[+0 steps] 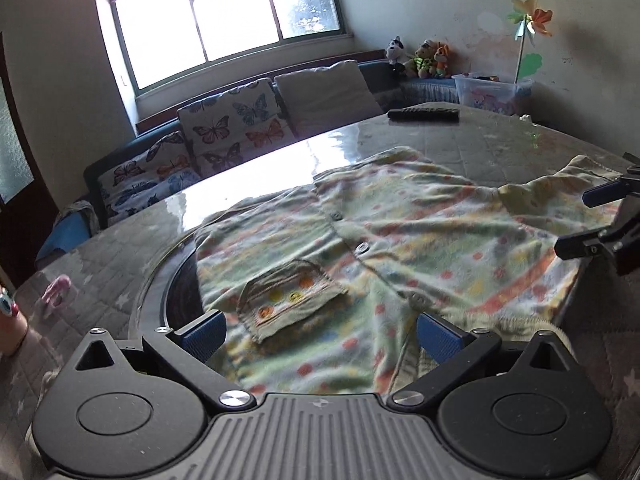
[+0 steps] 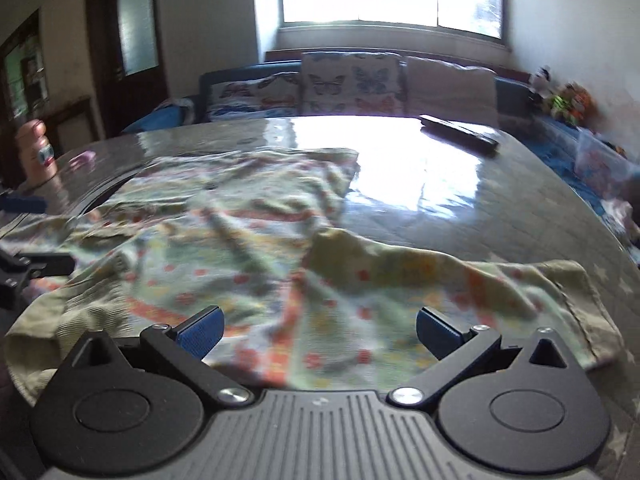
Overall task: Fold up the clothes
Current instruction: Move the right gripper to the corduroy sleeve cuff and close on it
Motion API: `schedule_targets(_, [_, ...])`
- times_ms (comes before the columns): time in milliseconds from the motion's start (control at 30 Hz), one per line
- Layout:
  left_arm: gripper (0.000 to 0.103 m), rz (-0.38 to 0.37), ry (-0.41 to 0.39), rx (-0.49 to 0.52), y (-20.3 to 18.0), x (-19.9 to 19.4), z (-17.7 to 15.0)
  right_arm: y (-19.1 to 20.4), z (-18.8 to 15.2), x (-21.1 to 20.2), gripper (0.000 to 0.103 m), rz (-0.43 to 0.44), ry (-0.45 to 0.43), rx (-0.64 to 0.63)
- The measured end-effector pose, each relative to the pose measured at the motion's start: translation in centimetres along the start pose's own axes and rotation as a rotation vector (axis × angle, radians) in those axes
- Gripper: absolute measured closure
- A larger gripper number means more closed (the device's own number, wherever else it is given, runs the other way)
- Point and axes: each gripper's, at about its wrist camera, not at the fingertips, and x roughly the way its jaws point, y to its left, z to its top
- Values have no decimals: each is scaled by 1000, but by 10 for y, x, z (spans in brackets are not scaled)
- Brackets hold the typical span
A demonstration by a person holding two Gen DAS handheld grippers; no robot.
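Observation:
A small pale-green shirt (image 1: 400,240) with coloured dots, a button placket and a chest pocket (image 1: 292,300) lies spread flat on the glass-topped table (image 1: 460,148). My left gripper (image 1: 320,332) hovers open over its near edge, nothing between the blue pads. At the right edge of the left wrist view the right gripper (image 1: 588,220) shows, open above the shirt's side. In the right wrist view the same shirt (image 2: 260,248) spreads ahead, one short sleeve (image 2: 540,292) lying out to the right. My right gripper (image 2: 318,332) is open over the cloth.
A black remote (image 1: 424,115) lies on the far part of the table. A sofa with butterfly cushions (image 1: 228,128) stands under the window behind it. Plush toys (image 1: 424,58) and a plastic box (image 1: 492,92) sit far right. A person's hand (image 2: 36,152) rests at the table's left edge.

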Motion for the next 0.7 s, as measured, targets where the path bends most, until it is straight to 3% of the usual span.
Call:
schedule_targets(367, [0, -74, -10, 100, -45, 13, 19, -82, -7, 6, 0, -144, -5, 164])
schedule_targets(700, [0, -115, -14, 135, -72, 26, 36, -78, -9, 11, 0, -190, 12, 115])
